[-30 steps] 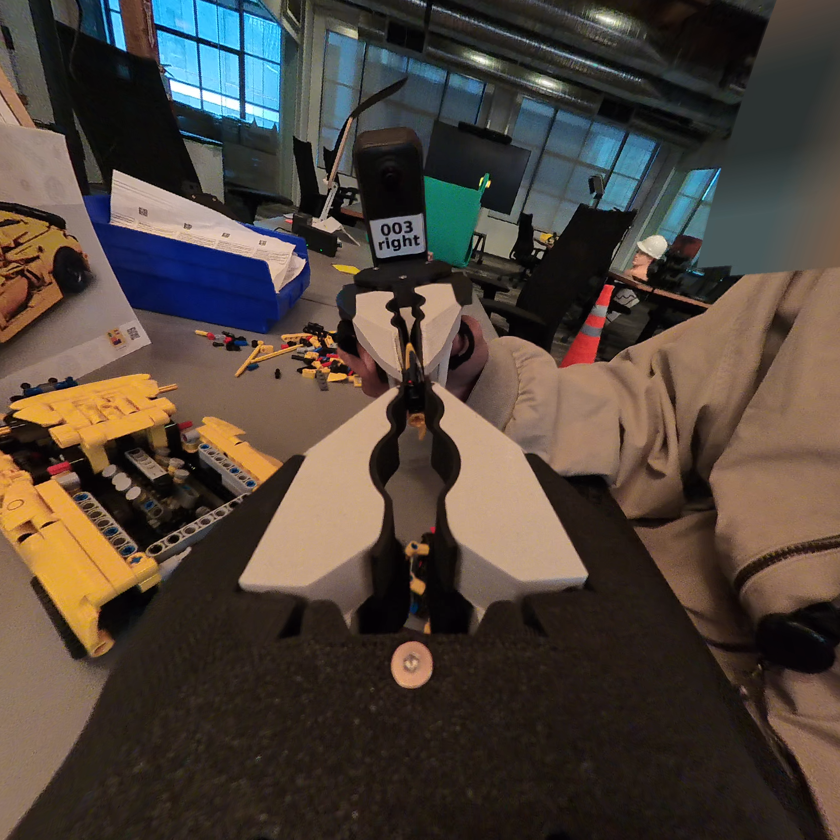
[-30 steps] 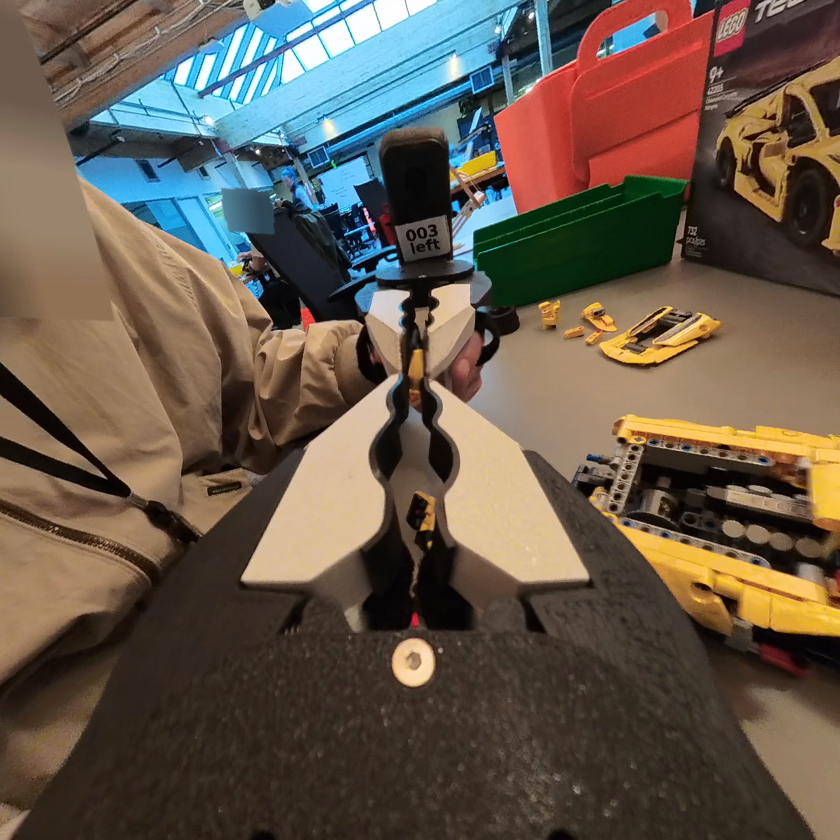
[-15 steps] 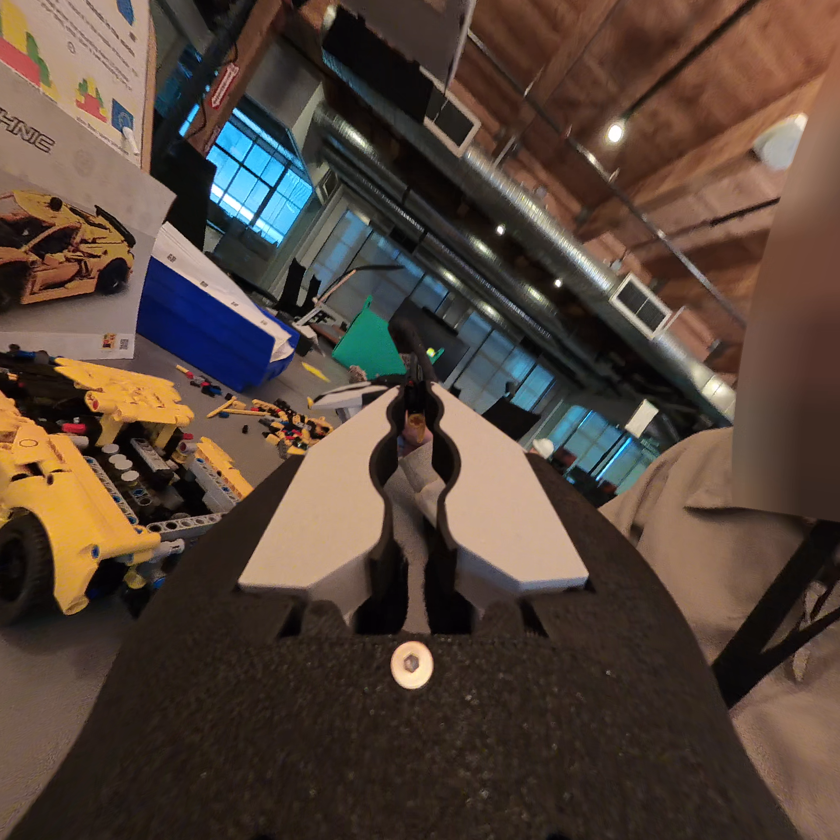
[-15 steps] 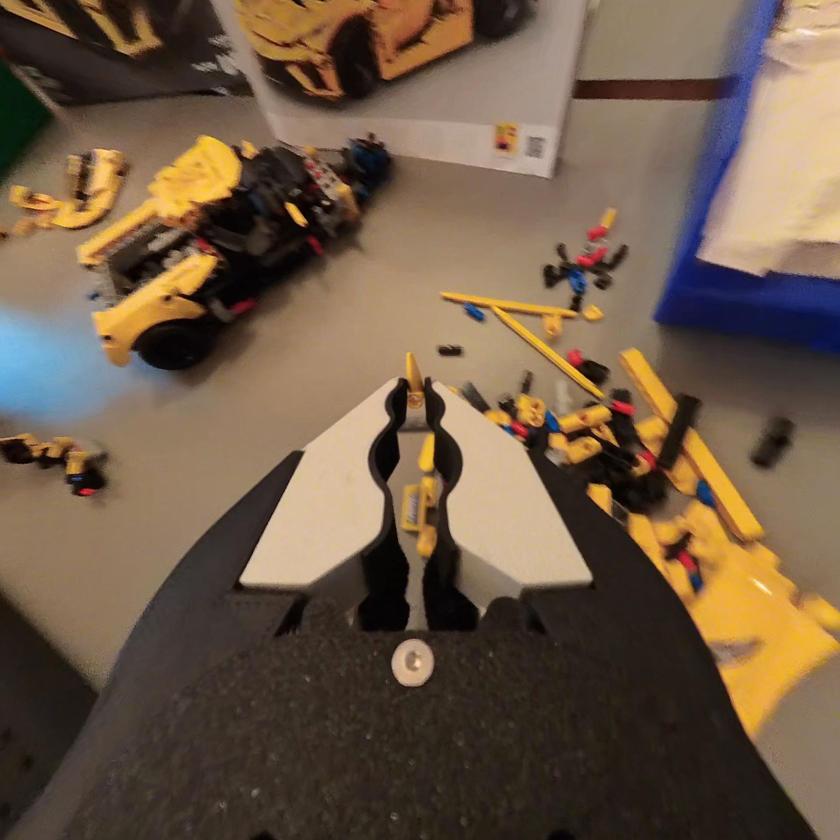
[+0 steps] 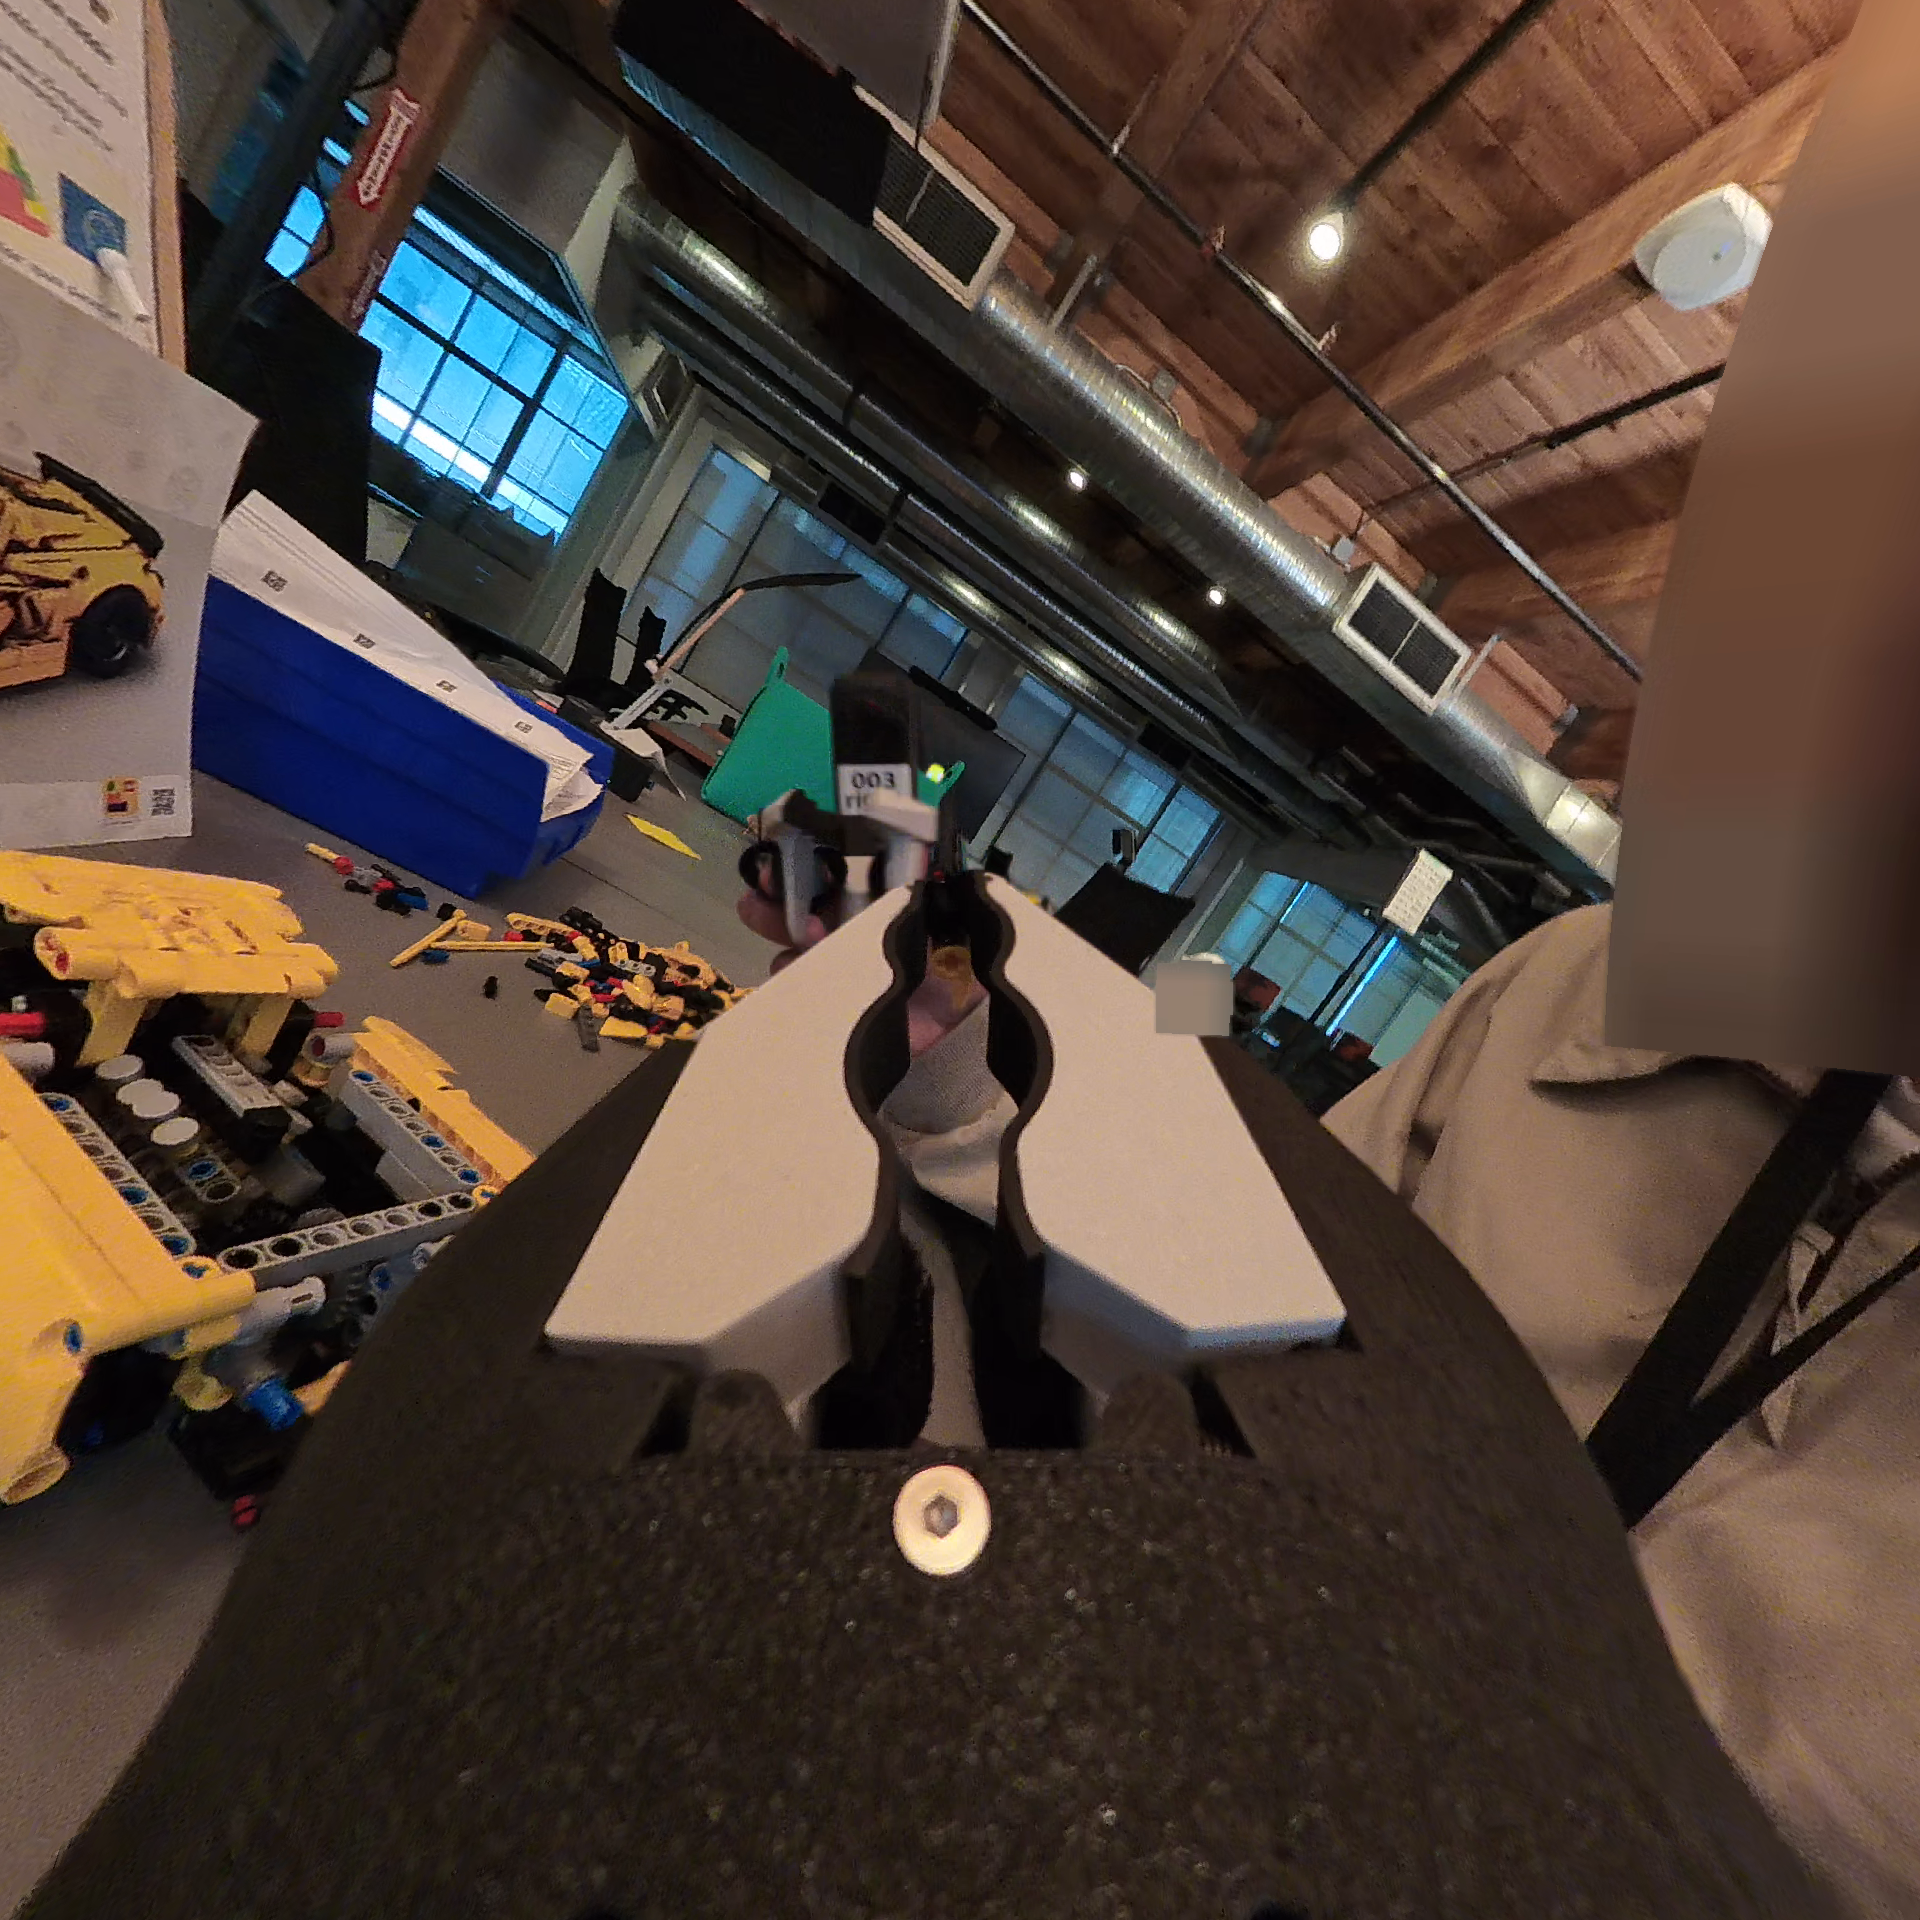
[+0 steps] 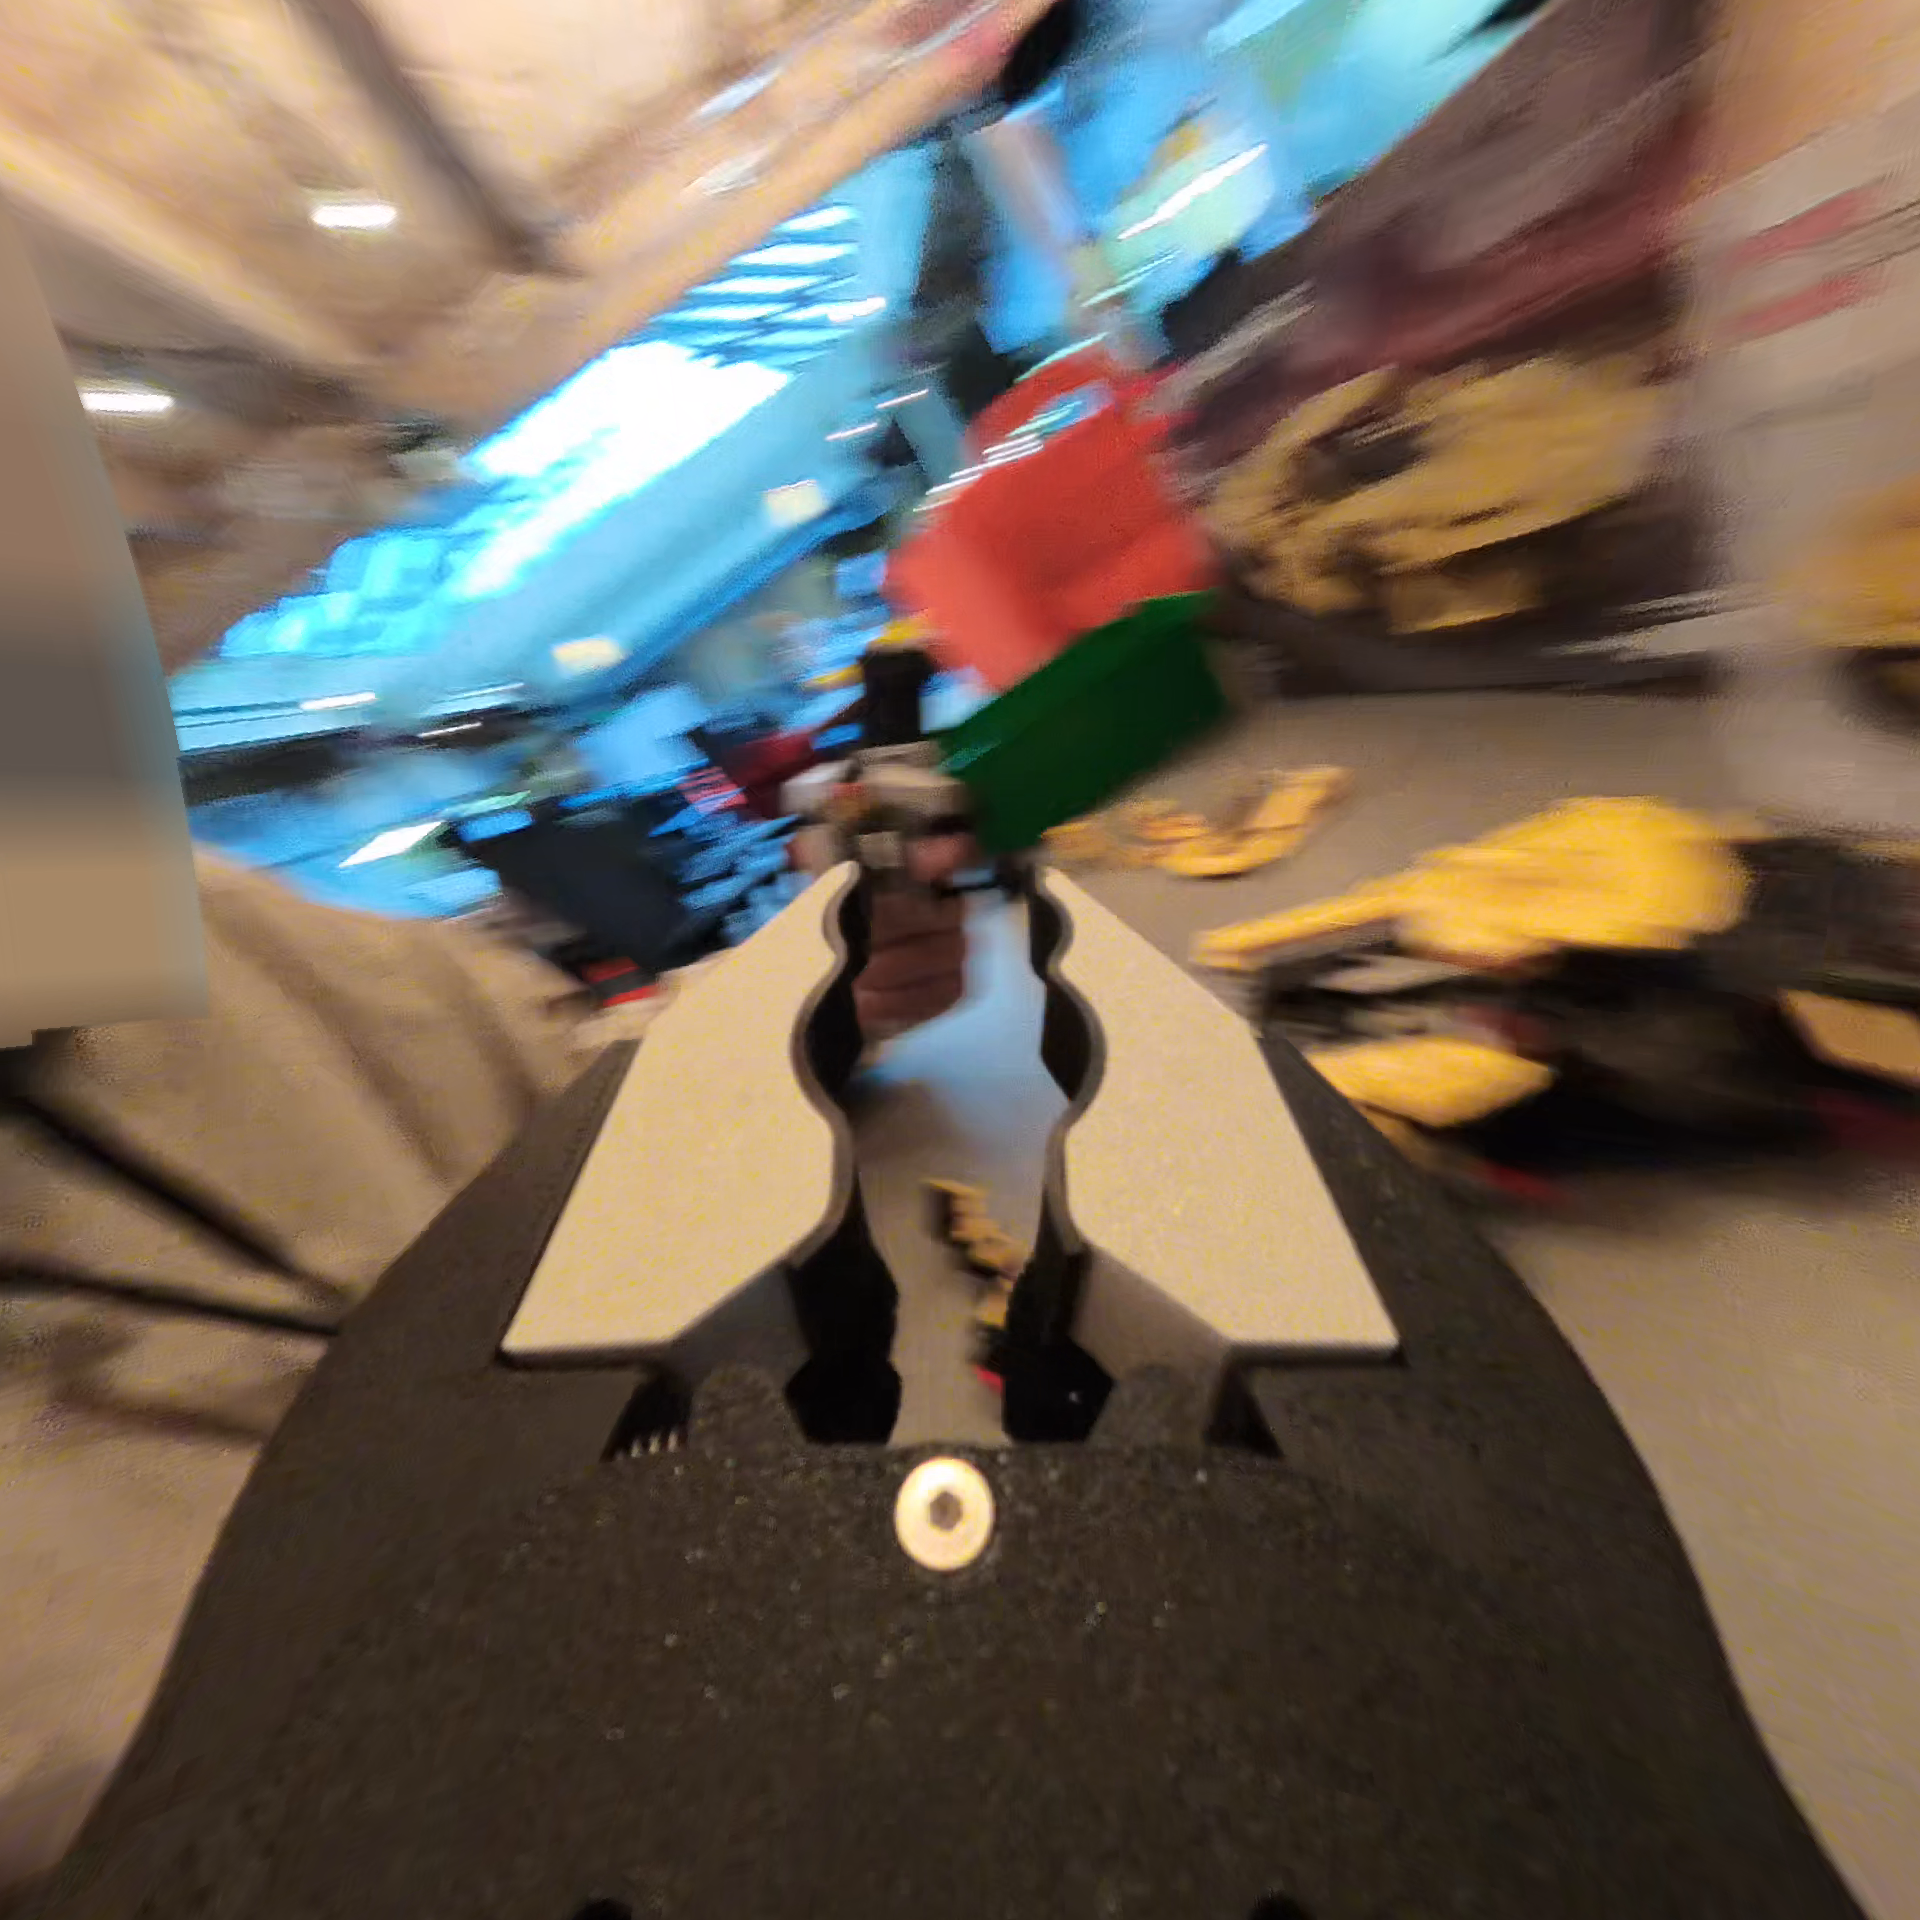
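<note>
**Pinched shut on one side, spread wide on the other**

Grips a small yellow piece (image 5: 948, 961) just behind the tips of the left claw (image 5: 940, 904), closed down to a sliver, to the right of the half-built yellow toy car (image 5: 125, 1143) on the grey table (image 5: 104, 1621). Shows the right claw (image 6: 948, 883) clearly spread, with nothing between its fingers, left of the car in a heavily blurred view.

Counted around the car:
- one blue bin (image 5: 364, 748) behind it, with papers on top
- one scattered heap of loose pieces (image 5: 623, 977) between car and bin
- one printed box (image 5: 73, 582) standing behind the car
- one green bin (image 6: 1091, 717) and one red tub (image 6: 1049, 540) beyond the car in the blurred view

Cannot tell the smaller yellow bits there apart.
</note>
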{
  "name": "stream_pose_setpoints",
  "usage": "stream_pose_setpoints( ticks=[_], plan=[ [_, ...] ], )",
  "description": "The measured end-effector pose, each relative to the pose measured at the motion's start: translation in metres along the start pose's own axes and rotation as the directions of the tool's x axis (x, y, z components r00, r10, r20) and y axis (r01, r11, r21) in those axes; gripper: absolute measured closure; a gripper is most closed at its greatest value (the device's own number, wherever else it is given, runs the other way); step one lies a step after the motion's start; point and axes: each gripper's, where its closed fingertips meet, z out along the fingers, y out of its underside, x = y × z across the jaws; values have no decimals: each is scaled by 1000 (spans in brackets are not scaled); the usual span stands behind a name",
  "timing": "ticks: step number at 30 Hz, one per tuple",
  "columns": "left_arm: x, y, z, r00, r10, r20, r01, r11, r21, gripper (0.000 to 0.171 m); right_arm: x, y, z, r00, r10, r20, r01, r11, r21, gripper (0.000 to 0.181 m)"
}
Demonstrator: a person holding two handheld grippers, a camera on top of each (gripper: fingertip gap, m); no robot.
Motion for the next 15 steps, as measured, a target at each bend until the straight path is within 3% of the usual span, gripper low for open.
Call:
stream_pose_setpoints(
  ticks=[2, 5, 8, 15],
  plan=[
    [0, 3, 1, 998, 52, 19, -52, 998, -24, 166, -29, 23, 49, 973, 88, 212, -65, 991, -116, 150],
    [-1, 12, 4, 993, 109, 44, -105, 991, -83, 166, -34, 42, 83, 978, 17, 210, 18, 986, -166, 161],
    [0, 21, 8, 991, 130, 42, -123, 984, -130, 166, -36, 41, 90, 975, 31, 221, -3, 992, -125, 169],
    [-3, 33, 13, 992, 121, 42, -112, 979, -172, 166, -28, 54, 89, 985, 8, 171, 25, 981, -192, 170]
  ],
)
